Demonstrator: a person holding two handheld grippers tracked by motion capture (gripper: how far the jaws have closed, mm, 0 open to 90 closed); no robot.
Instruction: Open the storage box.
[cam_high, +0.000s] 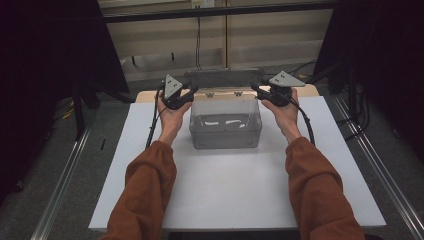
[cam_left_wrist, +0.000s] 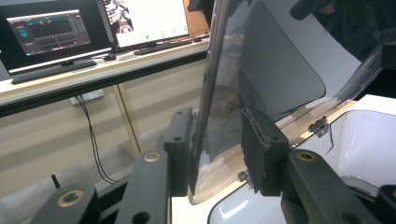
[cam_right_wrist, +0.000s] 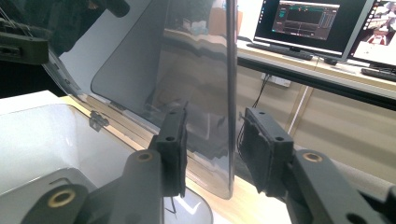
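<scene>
Both tongs on lid (cam_high: 222, 78) | left tongs (cam_high: 186, 96), right tongs (cam_high: 261, 90) straddle its side edges, contact unclear | box (cam_high: 225, 123) near bench (cam_high: 240, 190) far edge | step: probably swinging lid | next: matched, even motion

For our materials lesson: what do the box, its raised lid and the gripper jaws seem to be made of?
Box: likely clear plastic, glossy; the table shows through its walls.
Lid: smoke-tinted transparent plastic, shiny; it mirrors the room.
Left gripper and right gripper: black, matte, probably moulded or printed plastic, with brass-coloured inserts.
</scene>
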